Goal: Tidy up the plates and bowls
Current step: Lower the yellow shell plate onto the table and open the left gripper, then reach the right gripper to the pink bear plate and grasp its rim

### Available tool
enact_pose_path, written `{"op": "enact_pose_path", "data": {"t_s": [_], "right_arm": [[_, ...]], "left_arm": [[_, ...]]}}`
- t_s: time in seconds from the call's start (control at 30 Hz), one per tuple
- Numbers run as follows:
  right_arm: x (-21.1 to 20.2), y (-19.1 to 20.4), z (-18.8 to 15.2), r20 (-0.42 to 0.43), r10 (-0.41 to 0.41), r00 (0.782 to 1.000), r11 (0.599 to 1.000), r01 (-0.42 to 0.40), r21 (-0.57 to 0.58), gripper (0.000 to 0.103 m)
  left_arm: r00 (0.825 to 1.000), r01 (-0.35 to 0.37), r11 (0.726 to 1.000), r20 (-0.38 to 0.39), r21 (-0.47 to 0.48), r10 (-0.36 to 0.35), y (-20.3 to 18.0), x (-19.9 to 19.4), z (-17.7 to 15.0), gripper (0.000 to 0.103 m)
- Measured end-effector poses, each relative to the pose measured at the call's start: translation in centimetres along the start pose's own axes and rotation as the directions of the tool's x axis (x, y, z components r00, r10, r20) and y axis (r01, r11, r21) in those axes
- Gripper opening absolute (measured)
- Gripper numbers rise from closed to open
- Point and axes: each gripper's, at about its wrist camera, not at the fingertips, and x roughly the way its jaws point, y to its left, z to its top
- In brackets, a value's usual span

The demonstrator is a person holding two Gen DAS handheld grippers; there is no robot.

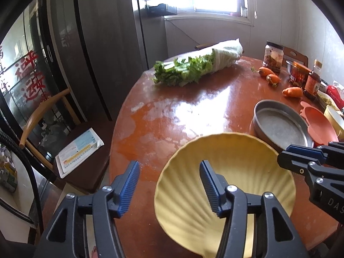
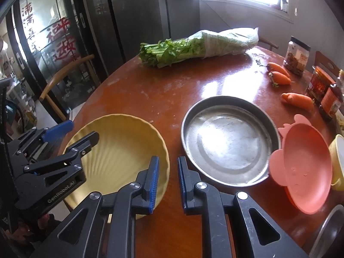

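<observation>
A yellow ribbed bowl (image 1: 232, 172) (image 2: 120, 150) sits at the near left edge of the round red-brown table (image 1: 193, 99) (image 2: 172, 90). My left gripper (image 1: 169, 185) is open, its jaws straddling the bowl's left rim; it also shows in the right wrist view (image 2: 71, 133). My right gripper (image 2: 168, 185) is open and empty, its jaws straddling the bowl's right rim; it enters the left wrist view (image 1: 301, 157) from the right. A round metal pan (image 1: 281, 124) (image 2: 228, 142) lies right of the bowl. A pink plate (image 1: 320, 124) (image 2: 305, 167) leans on the pan's right side.
Bagged greens (image 1: 193, 64) (image 2: 193, 45) lie at the table's far side. Carrots (image 1: 292, 91) (image 2: 298, 100), jars and bottles (image 1: 273, 56) (image 2: 296, 56) stand at the far right. A pale yellow container (image 2: 337, 159) sits beyond the pink plate. A chair with papers (image 1: 79, 150) stands left.
</observation>
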Motion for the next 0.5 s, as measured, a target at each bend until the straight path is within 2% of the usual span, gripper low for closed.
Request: {"op": "enact_pose_path", "data": {"t_s": [0.23,0.5], "right_arm": [[-3.1,-1.5,-0.3,0.047,-0.006,0.999,0.999,0.004,0.032,0.027],[-7.2,-4.8,-0.9,0.097,-0.027,0.995,0.997,0.019,0.081,0.031]], "left_arm": [[0.999,0.026,1.000,0.041,0.010,-0.026,-1.4,-2.8,0.9,0.065],[0.995,0.060,0.997,0.075,0.044,-0.063,-5.3,-5.6,1.8,0.069]]}}
